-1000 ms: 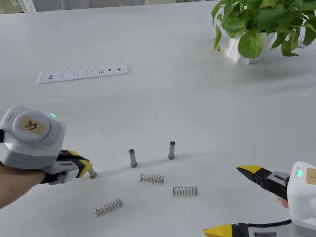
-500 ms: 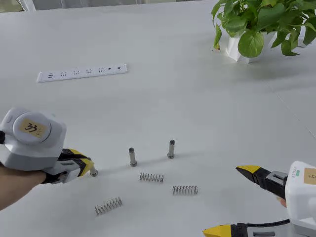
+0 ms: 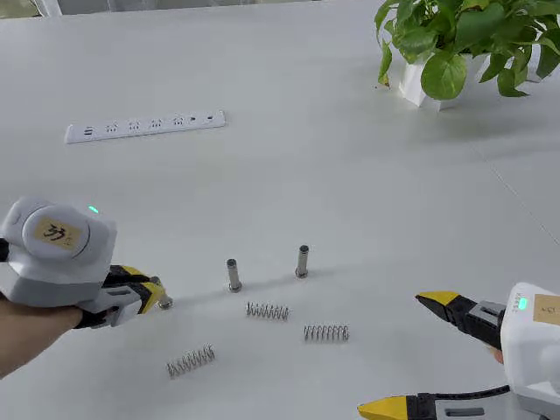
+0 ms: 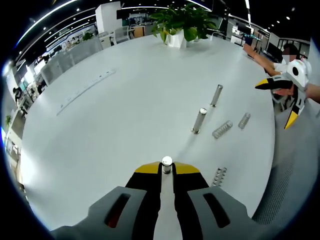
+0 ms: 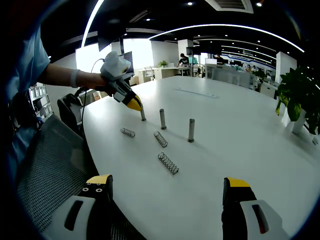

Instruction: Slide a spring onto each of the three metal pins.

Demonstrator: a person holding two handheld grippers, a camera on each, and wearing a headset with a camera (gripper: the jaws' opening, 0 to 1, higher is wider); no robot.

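Note:
Three short metal pins stand on the white table. My left gripper (image 3: 154, 296) is shut on the leftmost pin (image 3: 164, 302), whose round top shows between the yellow tips (image 4: 166, 162). The middle pin (image 3: 234, 274) and the right pin (image 3: 302, 261) stand free. Three springs lie flat in front of them: one near the left (image 3: 191, 360), one in the middle (image 3: 268, 311), one to the right (image 3: 326, 332). My right gripper (image 3: 395, 354) hovers open at the lower right, apart from the springs, with nothing between its jaws. The nearest spring (image 5: 168, 163) lies ahead of it.
A white power strip (image 3: 145, 127) lies at the back left. A potted plant (image 3: 455, 44) in a white pot stands at the back right. The table's curved front edge (image 5: 100, 160) runs close under the right gripper, with a mesh chair beyond it.

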